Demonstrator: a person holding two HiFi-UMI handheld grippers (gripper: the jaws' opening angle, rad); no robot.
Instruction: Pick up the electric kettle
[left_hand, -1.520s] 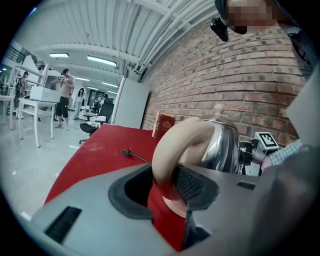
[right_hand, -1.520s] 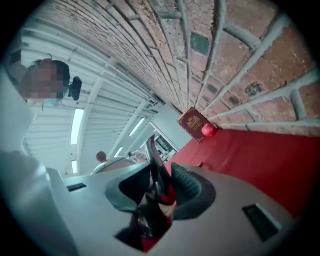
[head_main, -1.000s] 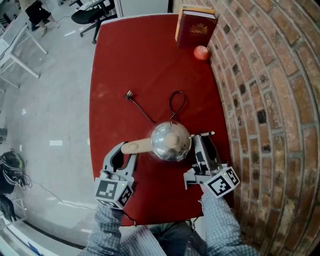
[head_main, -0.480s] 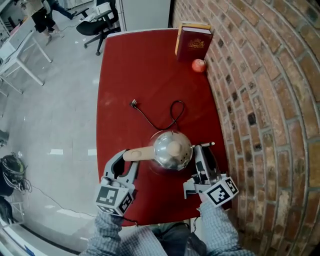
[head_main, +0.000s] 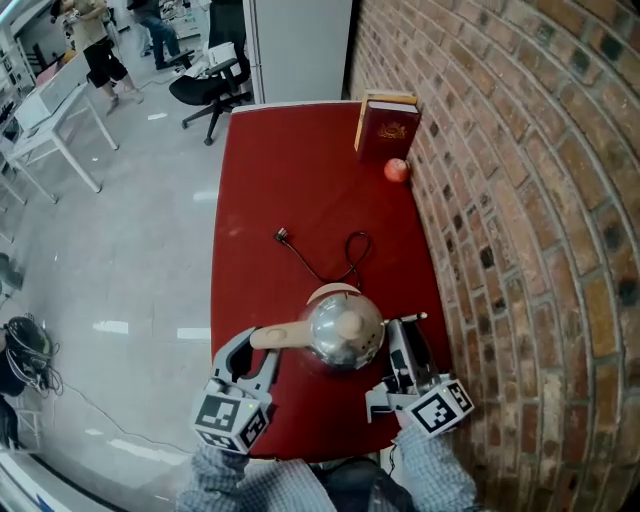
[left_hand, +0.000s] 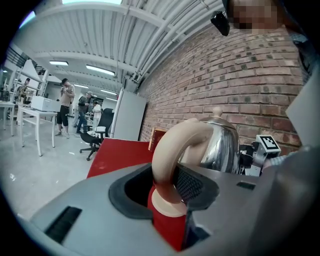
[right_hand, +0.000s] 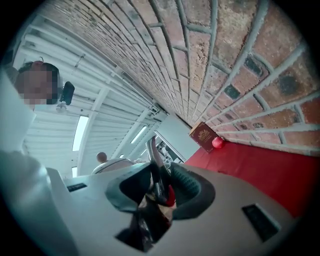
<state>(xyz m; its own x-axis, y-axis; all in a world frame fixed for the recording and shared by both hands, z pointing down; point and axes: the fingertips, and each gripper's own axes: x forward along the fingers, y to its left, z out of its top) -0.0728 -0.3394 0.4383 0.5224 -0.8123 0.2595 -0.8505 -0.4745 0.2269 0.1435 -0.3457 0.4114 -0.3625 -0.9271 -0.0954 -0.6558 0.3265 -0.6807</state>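
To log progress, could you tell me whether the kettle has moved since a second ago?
Yes: the kettle seems to have risen toward the person, baring a pale rim beside the cord.

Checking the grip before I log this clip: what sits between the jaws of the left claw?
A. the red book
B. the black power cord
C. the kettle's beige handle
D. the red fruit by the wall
C: in the left gripper view the kettle's beige handle curves down between the jaws of the left claw, while the head view shows the cord, book and fruit well away from it.
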